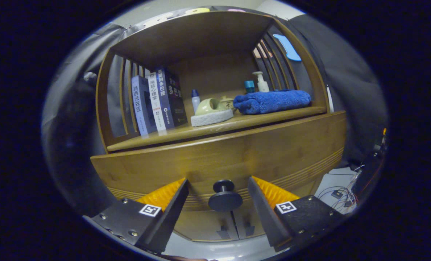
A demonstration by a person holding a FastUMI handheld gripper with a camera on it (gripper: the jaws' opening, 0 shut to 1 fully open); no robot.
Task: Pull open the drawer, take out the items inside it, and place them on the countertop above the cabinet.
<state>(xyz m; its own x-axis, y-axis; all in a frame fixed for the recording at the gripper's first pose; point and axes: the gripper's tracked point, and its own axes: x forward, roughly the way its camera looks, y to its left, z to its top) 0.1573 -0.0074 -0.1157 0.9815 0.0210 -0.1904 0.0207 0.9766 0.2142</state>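
Observation:
A wooden cabinet's drawer front [237,152] stretches wide just ahead of me, with a round black knob [224,198] at its lower middle. My gripper [218,186] is open, one finger on each side of the knob, neither touching it. The drawer looks closed and its contents are hidden. Above the drawer runs the countertop shelf [215,130]. On it stand three upright books [157,103], a pale green cup lying on a white pad [211,113], a small bottle [195,98], a folded blue towel [271,101] and a pump bottle [261,82].
Below the drawer are two cabinet doors with small dark handles [235,227]. Slatted wooden sides [123,94] enclose the shelf. Loose cables [340,194] lie on the floor to the right of the cabinet.

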